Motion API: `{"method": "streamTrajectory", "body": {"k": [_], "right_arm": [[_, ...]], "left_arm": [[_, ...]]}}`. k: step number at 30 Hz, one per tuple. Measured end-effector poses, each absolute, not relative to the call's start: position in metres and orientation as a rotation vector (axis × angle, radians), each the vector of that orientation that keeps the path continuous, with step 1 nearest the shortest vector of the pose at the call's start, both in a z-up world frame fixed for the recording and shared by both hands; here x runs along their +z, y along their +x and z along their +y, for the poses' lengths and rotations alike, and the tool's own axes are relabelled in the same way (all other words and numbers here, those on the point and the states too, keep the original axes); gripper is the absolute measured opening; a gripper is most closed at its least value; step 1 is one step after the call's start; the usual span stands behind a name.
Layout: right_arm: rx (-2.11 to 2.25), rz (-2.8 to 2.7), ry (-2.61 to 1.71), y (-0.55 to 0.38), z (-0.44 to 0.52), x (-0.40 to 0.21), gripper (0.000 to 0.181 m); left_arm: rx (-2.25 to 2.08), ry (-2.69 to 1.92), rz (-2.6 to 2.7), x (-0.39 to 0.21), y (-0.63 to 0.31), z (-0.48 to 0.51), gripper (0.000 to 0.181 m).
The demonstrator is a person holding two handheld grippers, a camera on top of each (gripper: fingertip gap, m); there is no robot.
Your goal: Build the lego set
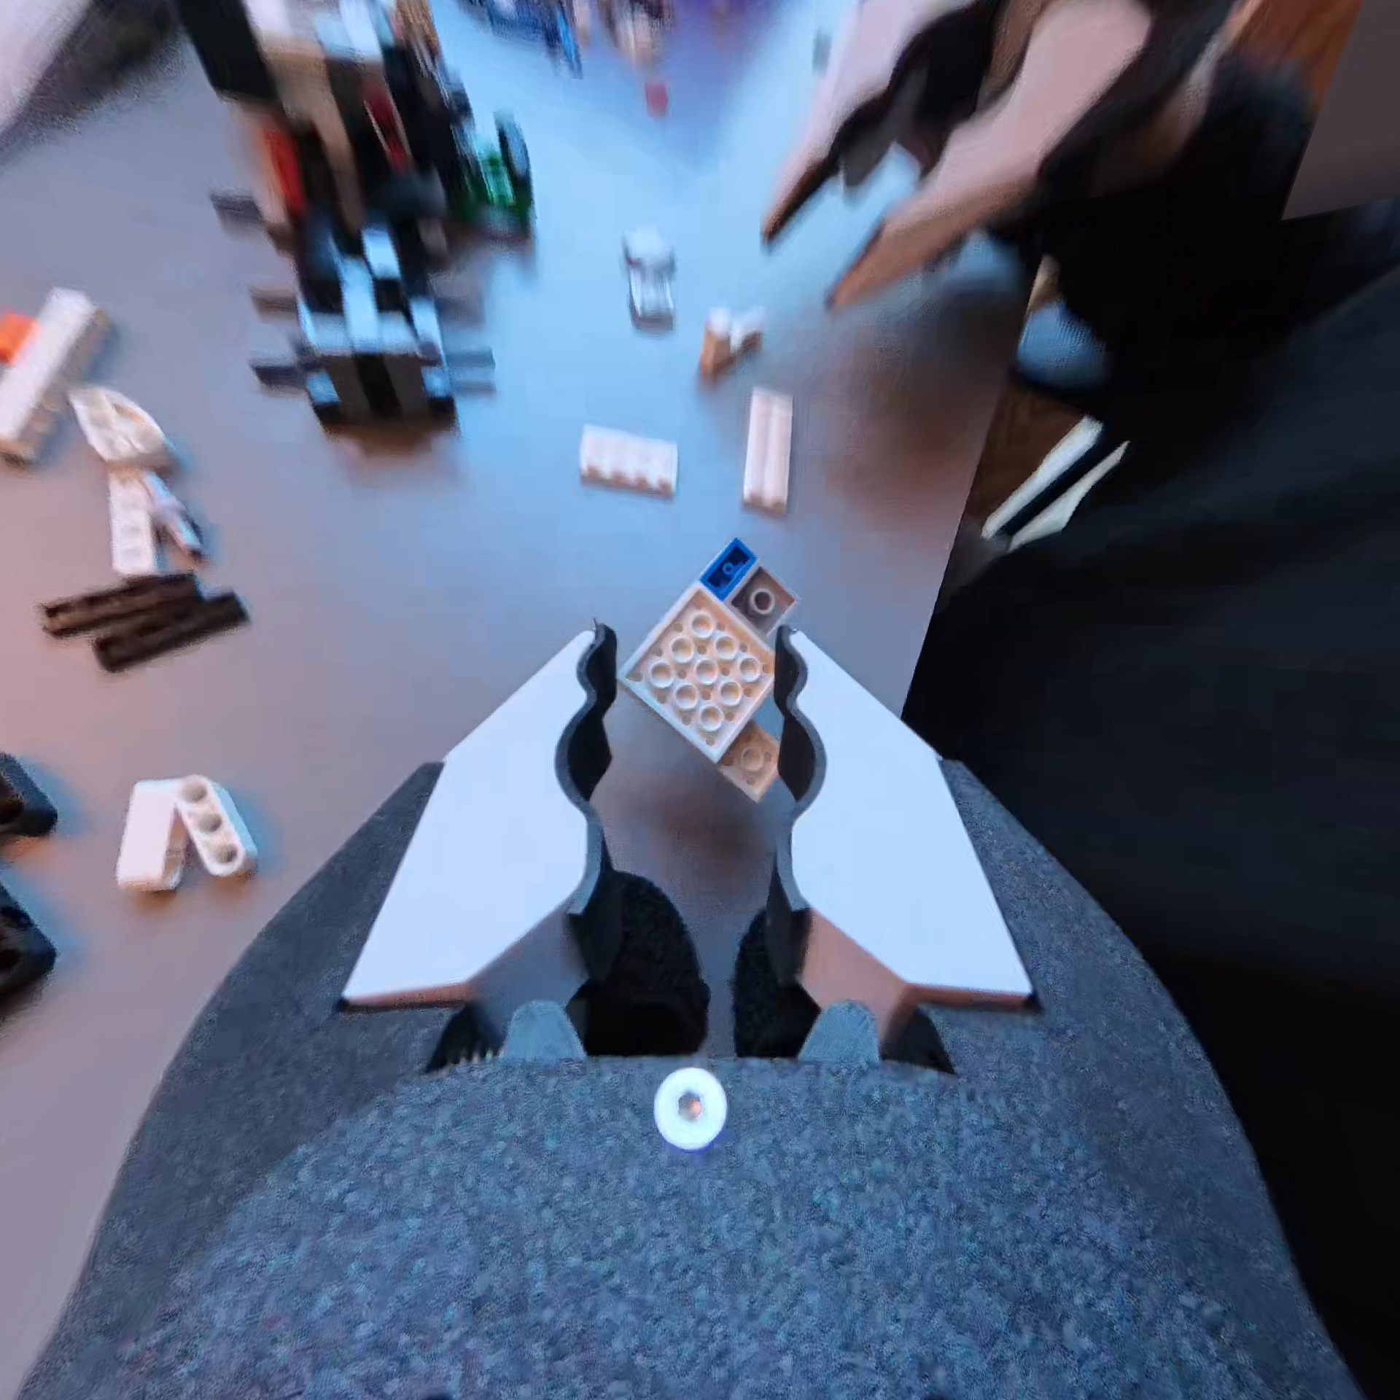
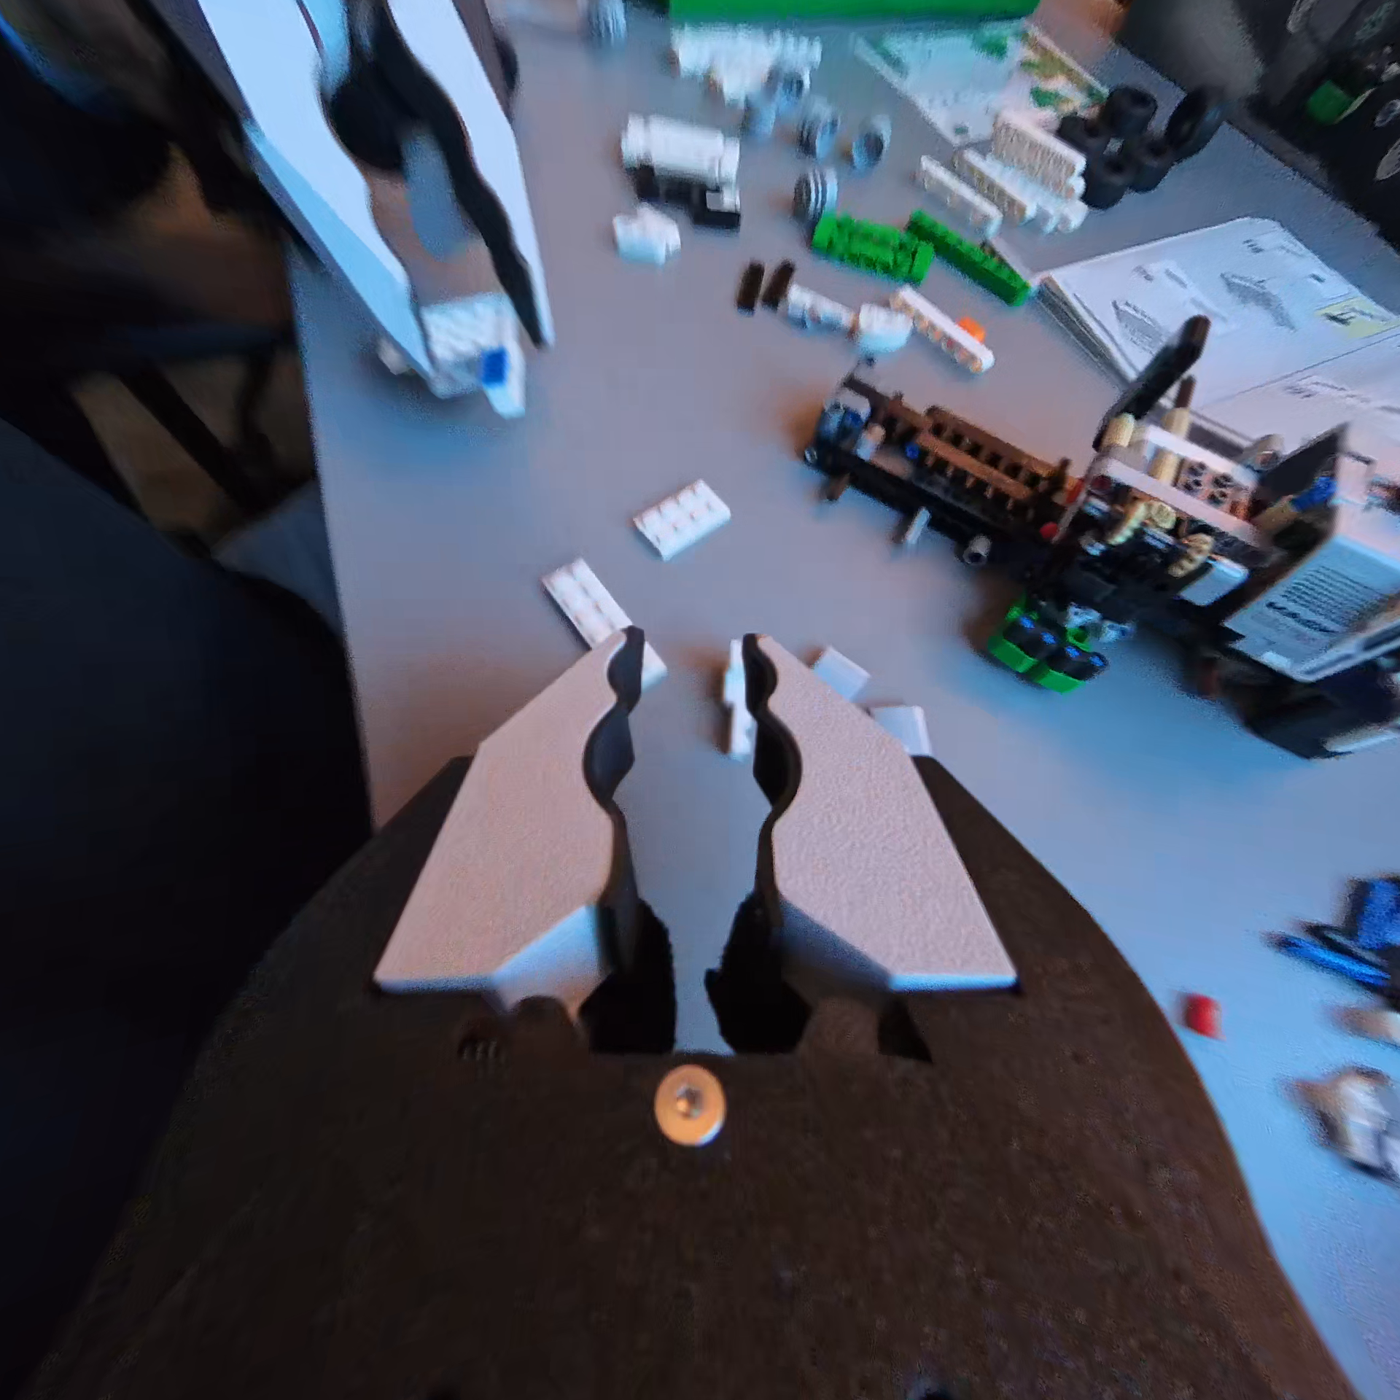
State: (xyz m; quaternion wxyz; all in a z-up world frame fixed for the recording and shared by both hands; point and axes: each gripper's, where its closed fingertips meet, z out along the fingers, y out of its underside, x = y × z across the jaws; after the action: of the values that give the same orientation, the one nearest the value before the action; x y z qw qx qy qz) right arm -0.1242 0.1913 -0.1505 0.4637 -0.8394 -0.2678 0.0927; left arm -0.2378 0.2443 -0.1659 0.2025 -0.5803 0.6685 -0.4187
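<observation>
Left gripper [image 1: 693,651] body fills the bottom of the left wrist view, grey speckled housing, white fingers [image 1: 500,818] with black wavy pads. Its fingers are clamped on a small white plate assembly [image 1: 701,674], studs facing the camera, held tilted like a diamond above the worktop [image 1: 394,606] near its right edge. A blue piece [image 1: 727,567] and a brownish one-stud piece [image 1: 764,601] sit on the assembly's far corner, another tan bit at its near corner.

Right gripper [image 2: 693,644] has a dark housing in the right wrist view; its fingers are parted with nothing between them, low over the worktop. A small white piece [image 2: 735,701] lies just beside the inner edge of its right finger, touching or not, cannot tell.

Largest item on the grey worktop: partly built model [image 2: 1098,515], black frame with white panels and a green part at the near side, right of centre in the right view. Instruction booklet [image 2: 1227,295] lies open behind it. Green bricks [image 2: 871,246], white beams [image 2: 1007,178] and black tyres [image 2: 1121,144] are farther back, blurred.

Two white plates [image 2: 682,519] lie flat between the grippers; the nearer one is partly hidden by the right gripper's left finger. In the left view, black strips [image 1: 144,617] and a white beam with holes [image 1: 216,829] sit on the left. Small red piece [image 2: 1201,1011] at the right, near the camera.
</observation>
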Motion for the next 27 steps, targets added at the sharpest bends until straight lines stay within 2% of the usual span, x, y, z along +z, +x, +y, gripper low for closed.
{"method": "streamTrajectory", "body": {"k": [1, 6, 10, 15, 19, 24, 27], "right_arm": [[0.335, -0.585, -2.043, -0.131, 0.193, -0.142, 0.026], [0.99, -0.217, -1.75, -0.181, 0.211, -0.092, 0.033], [0.742, -0.274, -1.664, -0.179, 0.225, -0.076, 0.041], [0.579, -0.282, -1.657, -0.179, 0.227, -0.052, 0.047], [0.447, -0.197, -1.611, -0.172, 0.23, -0.039, 0.018], [0.269, -0.238, -1.677, -0.157, 0.227, -0.051, 0.005], [0.234, -0.389, -1.717, -0.153, 0.221, -0.063, 0.004]], "left_arm": [[-1.261, -1.6, 1.773, -0.152, -0.229, 0.246, 0.041], [-1.854, -1.451, 1.286, -0.071, -0.193, 0.247, 0.04], [-2.292, -1.373, 0.943, -0.033, -0.177, 0.249, 0.04], [-2.337, -1.307, 0.705, -0.024, -0.156, 0.253, 0.039], [-2.249, -1.268, 0.698, -0.024, -0.145, 0.243, 0.039], [-2.16, -1.259, 0.814, -0.032, -0.148, 0.246, 0.039], [-2.038, -1.232, 1.09, -0.041, -0.155, 0.241, 0.042]]}}
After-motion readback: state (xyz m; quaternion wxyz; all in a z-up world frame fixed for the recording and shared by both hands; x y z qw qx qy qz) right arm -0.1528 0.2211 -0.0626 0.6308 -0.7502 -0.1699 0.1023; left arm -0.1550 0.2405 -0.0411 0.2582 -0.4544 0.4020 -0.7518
